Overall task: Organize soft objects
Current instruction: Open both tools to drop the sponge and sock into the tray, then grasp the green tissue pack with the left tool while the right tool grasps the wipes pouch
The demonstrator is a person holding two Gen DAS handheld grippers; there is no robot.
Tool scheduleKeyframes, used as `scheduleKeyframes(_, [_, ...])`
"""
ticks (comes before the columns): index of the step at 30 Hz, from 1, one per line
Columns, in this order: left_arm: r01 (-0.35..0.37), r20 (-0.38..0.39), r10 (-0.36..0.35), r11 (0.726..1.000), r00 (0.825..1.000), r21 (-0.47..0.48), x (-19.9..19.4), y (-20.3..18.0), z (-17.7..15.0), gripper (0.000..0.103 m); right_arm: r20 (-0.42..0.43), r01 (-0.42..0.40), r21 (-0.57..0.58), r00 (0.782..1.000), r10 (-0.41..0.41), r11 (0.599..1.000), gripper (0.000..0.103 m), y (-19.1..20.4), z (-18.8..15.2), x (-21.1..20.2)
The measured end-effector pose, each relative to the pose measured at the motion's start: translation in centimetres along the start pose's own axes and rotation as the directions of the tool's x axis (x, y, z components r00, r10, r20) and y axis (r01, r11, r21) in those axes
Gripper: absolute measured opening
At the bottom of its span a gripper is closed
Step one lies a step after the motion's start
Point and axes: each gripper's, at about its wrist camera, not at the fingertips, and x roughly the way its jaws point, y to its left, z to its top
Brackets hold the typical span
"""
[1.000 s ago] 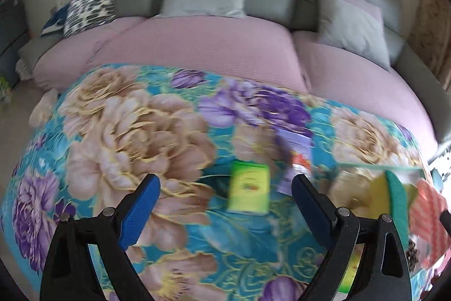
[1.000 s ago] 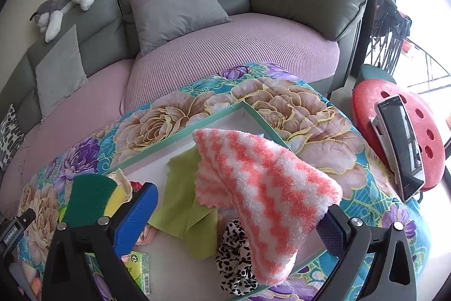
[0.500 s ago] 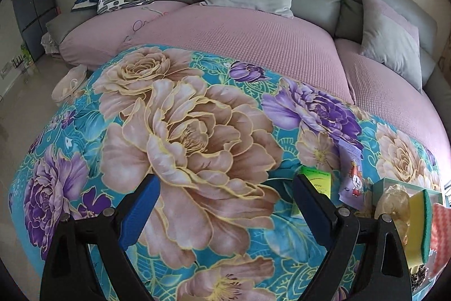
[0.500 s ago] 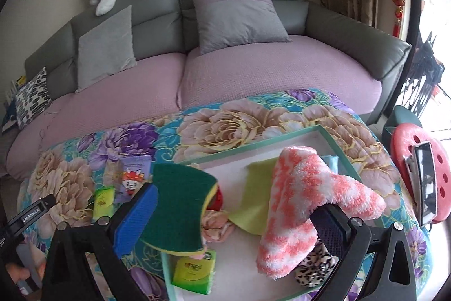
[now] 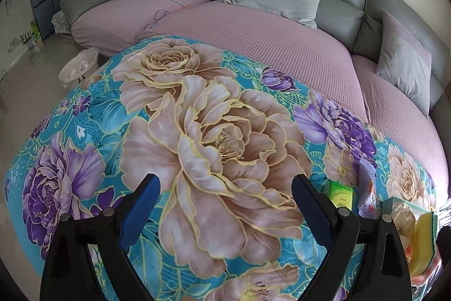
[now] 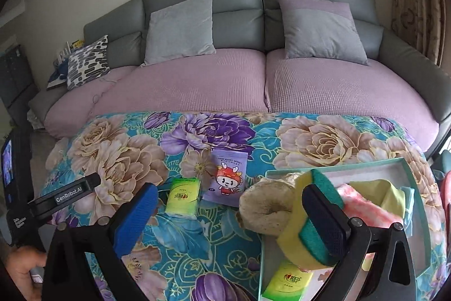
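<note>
Left wrist view. Left gripper (image 5: 225, 205) hovering with jaws spread wide and nothing between them, over the big peach rose on the floral cloth (image 5: 214, 137). Probably parked here so as not to crowd the work on the far side. At 3 o'clock, just past the right finger, a green tissue pack (image 5: 341, 196) and a purple wipes packet (image 5: 366, 196) lying flat on the cloth. At 4 o'clock, the corner of the teal tray (image 5: 391, 202) with a yellow-green sponge (image 5: 422, 241) standing up beside it. Sofa (image 5: 253, 41) at 12 o'clock.

Right wrist view. Right gripper (image 6: 228, 216) with jaws wide apart, gripping nothing. Yellow-green sponge (image 6: 304, 219) propped on edge just behind the right finger, at 3 o'clock; cannot tell whether touching the pad, but not pinched. Leaning half over the teal tray (image 6: 406, 168) wall, so likely not yet settled inside. Beige puffy ring (image 6: 265, 205) straddling the tray's near-left corner, against the sponge. Inside the tray: pink-white fuzzy cloth (image 6: 366, 208), yellow-green cloth (image 6: 386, 193), second tissue pack (image 6: 287, 281) at 5 o'clock. Gathered together, seemingly as the sorting place. Green tissue pack (image 6: 183, 196) and purple wipes packet (image 6: 228, 179) outside the tray, at 12 o'clock between the fingers: probably next to collect. Left gripper (image 6: 59, 196) at 9 o'clock, well apart.
</note>
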Motion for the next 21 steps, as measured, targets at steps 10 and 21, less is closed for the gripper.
scheduleKeyframes(10, [0.005,-0.04,-0.007,0.999,0.999,-0.05,1.3,1.9,0.1,0.095,-0.065,-0.058,-0.037,0.996,0.056,0.998,0.103,2.4,-1.2,2.7])
scheduleKeyframes(21, [0.085,-0.121,-0.08,0.996,0.989,0.036,3.8,-1.5,-0.7,0.095,-0.013,-0.066,-0.005,0.998,0.066,0.998,0.103,0.7,0.9,2.4])
